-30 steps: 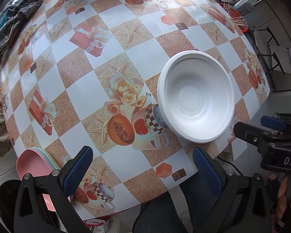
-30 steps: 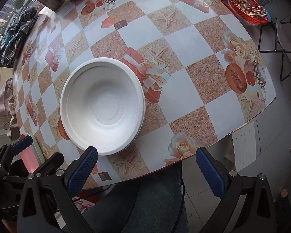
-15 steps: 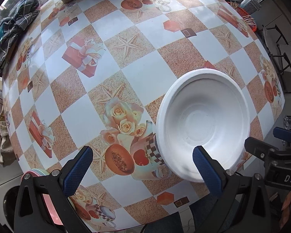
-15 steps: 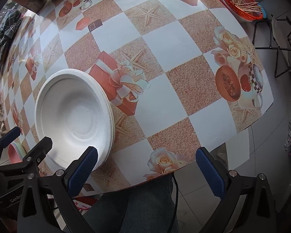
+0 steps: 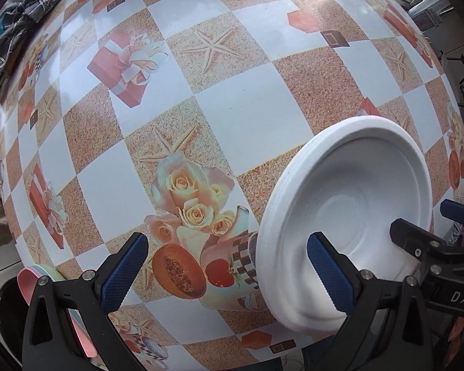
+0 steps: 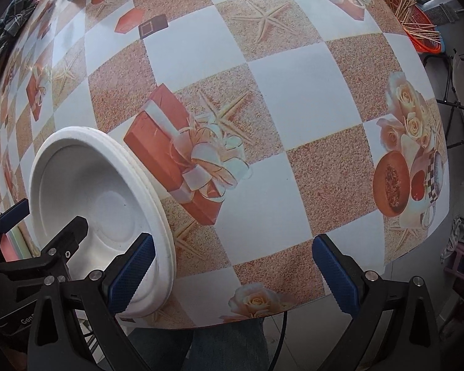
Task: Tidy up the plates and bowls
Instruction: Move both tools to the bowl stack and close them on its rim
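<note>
A stack of white foam bowls [image 5: 352, 216] sits near the front edge of the patterned table [image 5: 238, 105]; it also shows in the right wrist view [image 6: 86, 204]. My left gripper [image 5: 229, 272] is open, its right finger over the bowl's near side. My right gripper [image 6: 232, 275] is open, its left finger at the bowl's right rim. A stack of pink and green plates [image 5: 31, 281] lies at the table's front left edge, partly hidden behind my left finger.
A dark checked cloth [image 5: 18, 21] lies at the far left. An orange basket of sticks [image 6: 417, 21] stands at the far right. Black chair frames [image 6: 461, 99] stand beyond the table's right edge. A person's jeans [image 6: 229, 343] show below the front edge.
Both grippers have moved forward and lower toward the table and closer to the white bowls, one on each side. Both stay open.
</note>
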Available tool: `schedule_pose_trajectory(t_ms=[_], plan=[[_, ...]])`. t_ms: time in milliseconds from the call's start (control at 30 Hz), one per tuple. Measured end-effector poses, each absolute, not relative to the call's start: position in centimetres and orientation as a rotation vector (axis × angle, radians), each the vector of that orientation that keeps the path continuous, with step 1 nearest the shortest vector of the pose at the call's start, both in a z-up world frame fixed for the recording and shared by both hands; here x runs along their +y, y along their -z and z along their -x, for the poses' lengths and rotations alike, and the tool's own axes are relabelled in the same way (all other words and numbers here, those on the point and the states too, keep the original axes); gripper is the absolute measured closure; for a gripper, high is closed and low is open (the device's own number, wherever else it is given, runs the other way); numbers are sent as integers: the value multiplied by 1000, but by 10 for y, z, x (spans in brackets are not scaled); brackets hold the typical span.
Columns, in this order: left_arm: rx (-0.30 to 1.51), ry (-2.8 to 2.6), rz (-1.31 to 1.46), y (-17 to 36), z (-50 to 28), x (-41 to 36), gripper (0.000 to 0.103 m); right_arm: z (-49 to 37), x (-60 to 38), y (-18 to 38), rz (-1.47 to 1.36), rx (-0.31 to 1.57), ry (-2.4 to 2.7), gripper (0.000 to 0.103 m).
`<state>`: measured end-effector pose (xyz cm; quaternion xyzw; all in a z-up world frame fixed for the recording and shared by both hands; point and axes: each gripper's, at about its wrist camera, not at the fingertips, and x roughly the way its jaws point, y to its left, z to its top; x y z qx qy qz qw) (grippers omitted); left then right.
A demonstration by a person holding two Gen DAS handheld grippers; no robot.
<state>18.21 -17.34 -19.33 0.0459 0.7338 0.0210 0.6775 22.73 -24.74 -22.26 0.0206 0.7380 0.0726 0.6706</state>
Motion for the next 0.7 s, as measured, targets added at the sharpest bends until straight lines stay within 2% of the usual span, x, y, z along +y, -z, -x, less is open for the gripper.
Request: schedule_pose_trajectory(t_ms=[700], plan=[[1696, -21, 27, 234, -192, -136, 0, -253, -241, 247, -51, 1639, -213, 0]])
